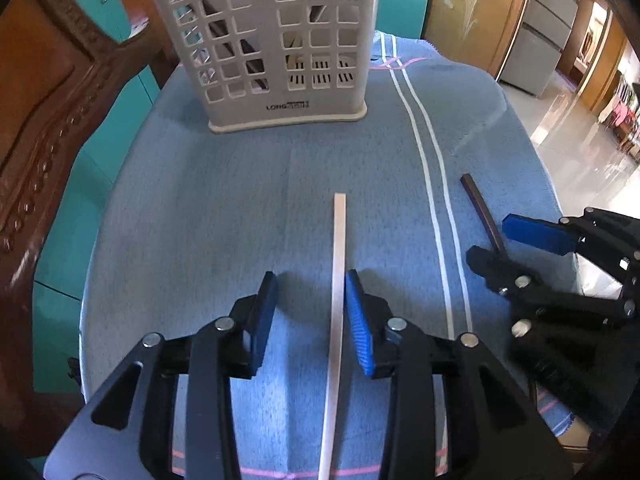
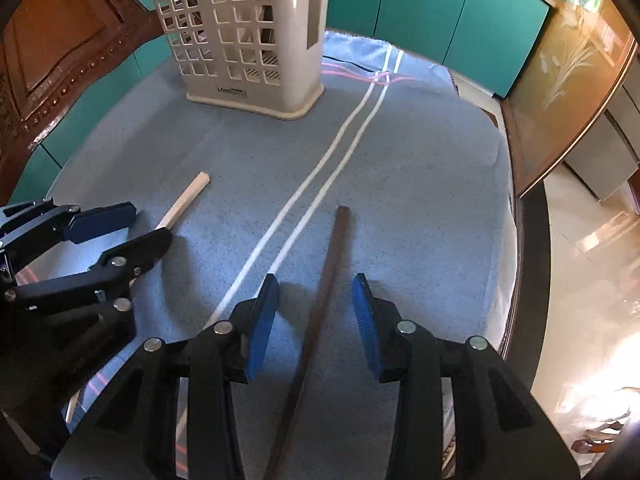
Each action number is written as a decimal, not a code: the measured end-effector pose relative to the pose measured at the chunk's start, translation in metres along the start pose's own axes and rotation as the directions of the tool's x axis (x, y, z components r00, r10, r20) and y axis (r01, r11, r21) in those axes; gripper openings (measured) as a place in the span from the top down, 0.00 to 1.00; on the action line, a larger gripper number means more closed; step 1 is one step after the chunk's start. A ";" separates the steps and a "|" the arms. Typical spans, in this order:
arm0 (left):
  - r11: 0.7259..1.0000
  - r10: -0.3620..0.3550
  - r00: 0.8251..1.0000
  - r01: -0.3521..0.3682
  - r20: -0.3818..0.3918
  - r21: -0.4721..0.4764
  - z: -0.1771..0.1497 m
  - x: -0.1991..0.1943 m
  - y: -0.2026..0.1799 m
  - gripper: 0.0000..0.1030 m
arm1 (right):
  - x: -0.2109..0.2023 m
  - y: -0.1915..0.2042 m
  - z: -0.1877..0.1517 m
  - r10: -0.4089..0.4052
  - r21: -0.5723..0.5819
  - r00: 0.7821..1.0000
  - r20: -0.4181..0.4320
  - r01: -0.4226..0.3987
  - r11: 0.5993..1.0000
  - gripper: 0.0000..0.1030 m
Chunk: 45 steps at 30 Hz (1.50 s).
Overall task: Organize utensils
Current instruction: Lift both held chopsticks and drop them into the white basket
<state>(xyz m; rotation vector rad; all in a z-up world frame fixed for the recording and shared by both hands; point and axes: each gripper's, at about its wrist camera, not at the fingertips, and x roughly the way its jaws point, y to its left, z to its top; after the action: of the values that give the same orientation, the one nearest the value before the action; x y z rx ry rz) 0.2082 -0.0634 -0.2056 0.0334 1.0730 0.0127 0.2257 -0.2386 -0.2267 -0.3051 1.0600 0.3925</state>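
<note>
A pale wooden chopstick (image 1: 339, 240) lies on the blue cloth between the fingers of my left gripper (image 1: 311, 280). It runs close along the right pad, with a wide gap to the left pad, so the gripper is open. A dark brown chopstick (image 2: 336, 240) lies between the pads of my right gripper (image 2: 316, 280), which is open and touches it on neither side. Each gripper also shows in the other's view: the right gripper (image 1: 491, 240) around the dark chopstick (image 1: 482, 216), the left gripper (image 2: 150, 224) over the pale chopstick (image 2: 188, 196).
A white slotted utensil basket (image 1: 256, 40) (image 2: 240, 32) stands upright at the far side of the blue cloth (image 1: 200, 200), with dark items inside. A carved wooden chair (image 1: 40, 120) stands at the left. Teal cabinets (image 2: 420, 8) are behind. The table edge drops off on the right.
</note>
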 end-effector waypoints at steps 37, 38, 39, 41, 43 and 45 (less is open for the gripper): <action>0.988 0.017 0.813 0.076 0.581 -0.135 0.172 -0.185 0.088 0.93 | -0.186 0.005 0.151 0.038 0.037 0.774 0.633 -0.079 0.996 0.94; 0.988 0.014 0.824 0.076 0.566 -0.136 0.170 -0.176 0.088 0.93 | -0.180 0.007 0.150 0.033 0.037 0.779 0.626 -0.072 0.997 0.94; 0.988 0.010 0.830 0.079 0.558 -0.135 0.169 -0.170 0.088 0.93 | -0.174 0.009 0.150 0.029 0.038 0.787 0.617 -0.067 0.997 0.94; 0.989 0.005 0.838 0.075 0.545 -0.124 0.165 -0.160 0.087 0.93 | -0.167 0.012 0.149 0.018 0.045 0.795 0.606 -0.058 0.997 0.94; 0.992 0.003 0.838 0.064 0.546 -0.105 0.162 -0.157 0.086 0.93 | -0.165 0.012 0.148 0.002 0.052 0.794 0.608 -0.042 0.998 0.92; 0.995 0.020 0.830 0.038 0.558 -0.092 0.157 -0.159 0.084 0.86 | -0.173 0.014 0.139 -0.007 0.057 0.782 0.623 -0.037 0.998 0.76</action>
<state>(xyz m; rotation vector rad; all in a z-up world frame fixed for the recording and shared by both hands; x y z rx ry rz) 0.2701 0.0135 0.0119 -0.0569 0.4790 0.0453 0.2536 -0.1955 -0.0097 -0.0879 0.4142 0.4311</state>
